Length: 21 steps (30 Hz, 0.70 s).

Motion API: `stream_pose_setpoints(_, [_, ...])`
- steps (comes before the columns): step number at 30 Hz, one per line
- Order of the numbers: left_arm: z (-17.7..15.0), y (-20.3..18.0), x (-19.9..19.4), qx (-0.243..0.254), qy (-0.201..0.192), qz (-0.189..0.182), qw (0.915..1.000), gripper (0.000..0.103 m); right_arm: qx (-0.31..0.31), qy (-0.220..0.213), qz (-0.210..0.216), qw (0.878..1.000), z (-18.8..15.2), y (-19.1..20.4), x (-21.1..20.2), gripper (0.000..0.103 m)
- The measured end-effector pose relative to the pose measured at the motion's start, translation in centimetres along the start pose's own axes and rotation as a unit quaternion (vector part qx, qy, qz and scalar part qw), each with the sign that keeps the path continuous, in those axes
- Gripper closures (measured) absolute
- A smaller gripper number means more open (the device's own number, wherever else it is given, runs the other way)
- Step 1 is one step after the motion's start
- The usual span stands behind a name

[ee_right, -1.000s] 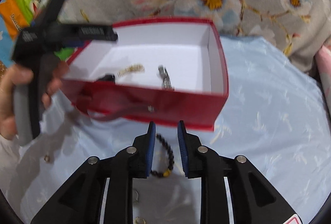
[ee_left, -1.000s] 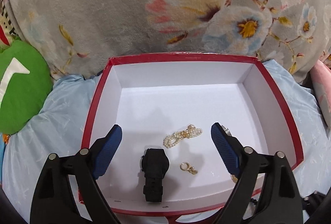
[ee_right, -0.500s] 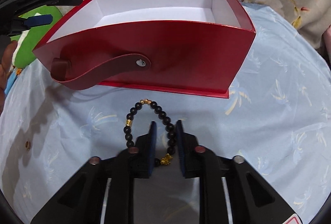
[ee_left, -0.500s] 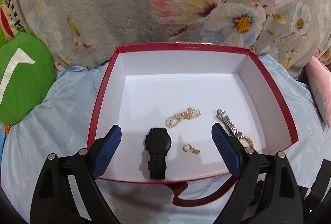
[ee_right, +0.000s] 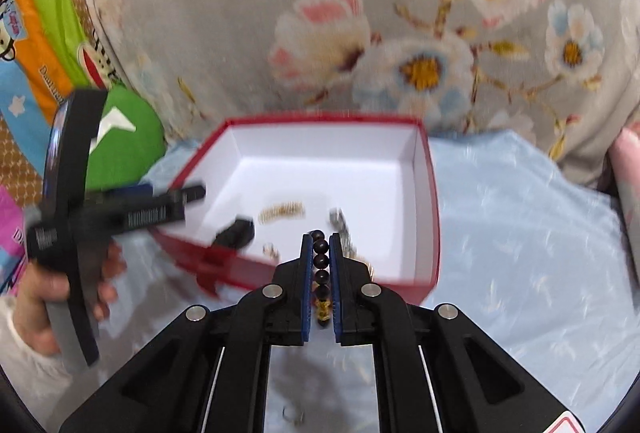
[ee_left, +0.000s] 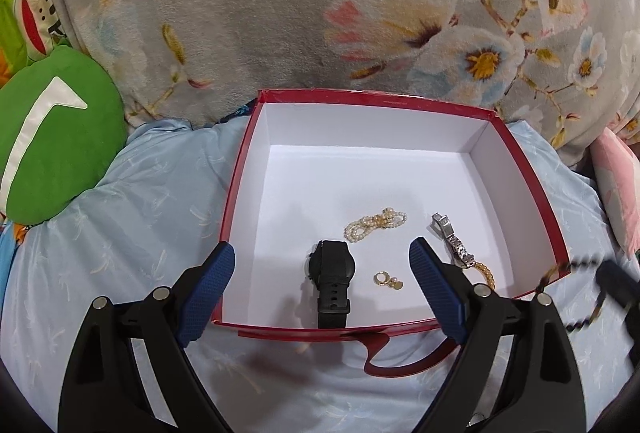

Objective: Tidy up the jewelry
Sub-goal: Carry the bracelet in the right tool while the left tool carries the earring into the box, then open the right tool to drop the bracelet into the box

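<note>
One red cardboard box with a white inside (ee_left: 520,169). In it: two watches, a black strap watch (ee_left: 332,279) at six o'clock and a silver metal-band watch (ee_left: 452,239) at four; one pearl bead strand (ee_left: 374,223); one pair of small gold earrings (ee_left: 387,280). One dark bead bracelet (ee_right: 321,265). Two hand-held grippers (ee_left: 322,285) (ee_right: 321,249).

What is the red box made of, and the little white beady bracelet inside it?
The red box looks like glossy card: thin, stiff walls, red outside, matte white inside. The white bracelet looks like small pearls, real or imitation I cannot tell: round, creamy beads with a soft sheen and some gold-coloured ones.
</note>
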<state>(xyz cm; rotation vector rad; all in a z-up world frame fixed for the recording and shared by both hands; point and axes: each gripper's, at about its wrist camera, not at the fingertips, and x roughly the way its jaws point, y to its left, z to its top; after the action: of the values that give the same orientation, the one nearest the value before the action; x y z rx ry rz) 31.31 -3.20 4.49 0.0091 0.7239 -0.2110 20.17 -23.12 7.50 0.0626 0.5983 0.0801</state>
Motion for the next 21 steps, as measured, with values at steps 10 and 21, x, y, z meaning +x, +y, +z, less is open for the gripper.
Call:
stream_pose_setpoints(10, [-0.9,0.9,-0.4,0.004,0.002,0.005,1.0000,0.016,0.002,-0.034,-0.030,0.999,4.2,0.2,3.0,0.083])
stream_pose_setpoints(21, [-2.1,2.0,-3.0,-0.005,-0.001,0.011,0.9999,0.016,-0.009,-0.028,-0.035,0.999,0.5,1.0,-0.1,0.063])
